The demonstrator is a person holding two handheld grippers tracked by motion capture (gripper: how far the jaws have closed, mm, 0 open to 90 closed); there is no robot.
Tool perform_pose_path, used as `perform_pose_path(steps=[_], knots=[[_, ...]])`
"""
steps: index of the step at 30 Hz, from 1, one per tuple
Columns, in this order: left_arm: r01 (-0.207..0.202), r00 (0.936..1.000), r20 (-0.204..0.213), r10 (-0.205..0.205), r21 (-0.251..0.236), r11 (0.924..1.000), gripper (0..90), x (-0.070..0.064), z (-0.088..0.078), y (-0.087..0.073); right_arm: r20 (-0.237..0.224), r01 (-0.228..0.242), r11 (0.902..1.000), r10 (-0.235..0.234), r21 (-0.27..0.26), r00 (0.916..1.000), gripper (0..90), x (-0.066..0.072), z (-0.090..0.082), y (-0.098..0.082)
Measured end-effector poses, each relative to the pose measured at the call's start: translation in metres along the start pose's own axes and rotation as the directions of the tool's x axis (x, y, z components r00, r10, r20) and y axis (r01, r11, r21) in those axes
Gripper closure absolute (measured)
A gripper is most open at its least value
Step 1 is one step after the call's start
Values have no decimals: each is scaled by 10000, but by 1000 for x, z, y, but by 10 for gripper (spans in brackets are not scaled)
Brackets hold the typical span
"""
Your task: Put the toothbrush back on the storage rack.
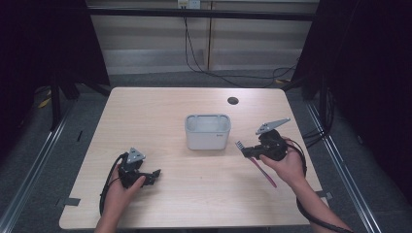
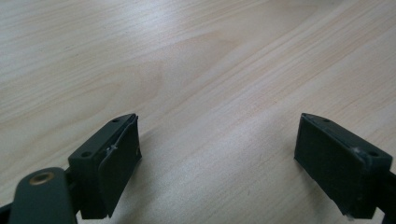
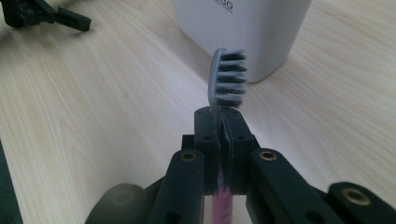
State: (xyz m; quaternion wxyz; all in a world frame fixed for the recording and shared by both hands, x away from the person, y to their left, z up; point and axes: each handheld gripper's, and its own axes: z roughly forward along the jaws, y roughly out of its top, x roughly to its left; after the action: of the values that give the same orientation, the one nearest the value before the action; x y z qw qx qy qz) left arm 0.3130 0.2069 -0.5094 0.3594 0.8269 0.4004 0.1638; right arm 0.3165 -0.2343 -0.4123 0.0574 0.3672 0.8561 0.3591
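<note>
A: Wooden table (image 1: 160, 104), high view. White rectangular tub (image 1: 207, 131) sits near the middle, slightly toward the far edge, open top, looks empty

B: Right gripper (image 1: 246, 151)?

A: Held just right of the tub, jaws clenched on a toothbrush (image 1: 257, 165) near its neck. Grey bristled head (image 3: 228, 77) pokes out past the jaw tips, pointing at the tub's wall (image 3: 261, 28), near it but not touching. Pink handle (image 1: 265, 174) trails back under the right hand (image 1: 286, 165) toward the table's near right corner

B: Left gripper (image 1: 156, 175)?

A: Near the front left corner, in the left hand (image 1: 121, 189), low over the wood. Jaws spread wide, bare tabletop (image 2: 210, 93) between the two pads (image 2: 119, 163). Well apart from tub and brush
</note>
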Motion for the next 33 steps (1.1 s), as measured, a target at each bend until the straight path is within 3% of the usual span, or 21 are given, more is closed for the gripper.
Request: perform_pose_path(steps=[14,33], knots=[[15,10000,11,-16,8,10000,138,0,0,0,-46,-185,9940,181,-1081,9998,862,-1,-14,11],[18,10000,11,-18,9,10000,138,0,0,0,-95,-311,9811,298,-1911,9995,862,-2,-23,23]])
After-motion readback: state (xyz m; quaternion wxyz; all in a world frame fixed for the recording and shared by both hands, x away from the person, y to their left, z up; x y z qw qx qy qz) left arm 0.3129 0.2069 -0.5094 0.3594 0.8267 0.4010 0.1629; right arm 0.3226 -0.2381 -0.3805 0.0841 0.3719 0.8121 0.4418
